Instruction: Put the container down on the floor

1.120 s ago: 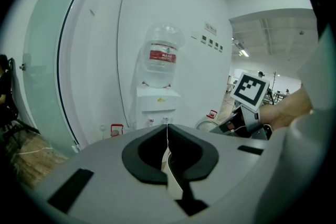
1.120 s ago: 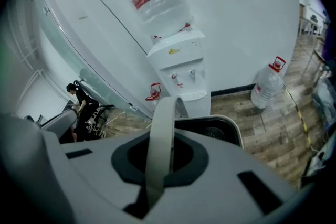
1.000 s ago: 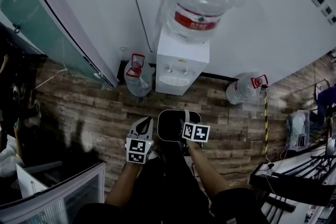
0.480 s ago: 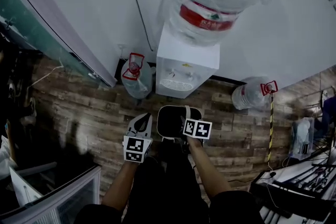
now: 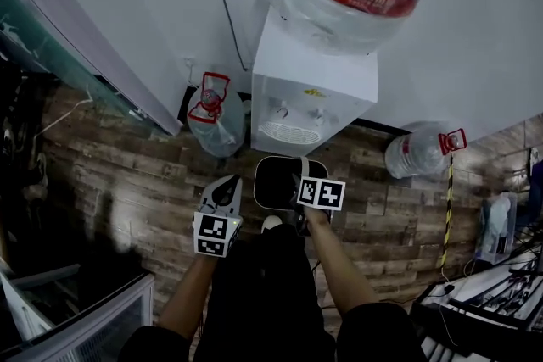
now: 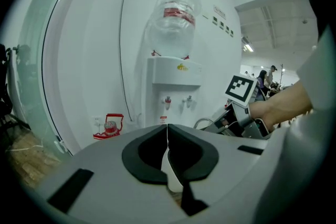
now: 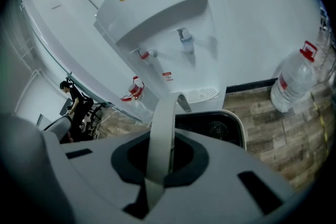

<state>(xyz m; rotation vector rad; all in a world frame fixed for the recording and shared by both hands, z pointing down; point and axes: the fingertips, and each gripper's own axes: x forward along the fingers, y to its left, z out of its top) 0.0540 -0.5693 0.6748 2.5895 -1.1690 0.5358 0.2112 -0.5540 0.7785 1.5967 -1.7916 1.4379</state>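
While the wood-plank floor (image 5: 110,182) fills the lower half of the head view, the white water dispenser (image 5: 310,89) stands at twelve o'clock from the person, against the wall. The container (image 5: 276,182), a dark tub with a pale rim, hangs just in front of the dispenser's foot. Whether its base touches the planks cannot be told from any view.

The right gripper (image 7: 167,157) is the one that matters for the set-down. It is clenched on the container's pale strap handle (image 7: 163,118), which rises through the jaws along the six-to-twelve line. The tub hangs below and ahead of it, at twelve o'clock in the right gripper view. The right forearm reaches forward from six o'clock with the gripper tipped steeply down.

The left gripper (image 6: 167,136) sits at about eight o'clock from the tub, apart from it. Its jaws are pressed together with nothing clamped between them. That arm is pitched only gently down, so it looks like a bystander. By my judgement the drop must go straight down, clear of the dispenser.
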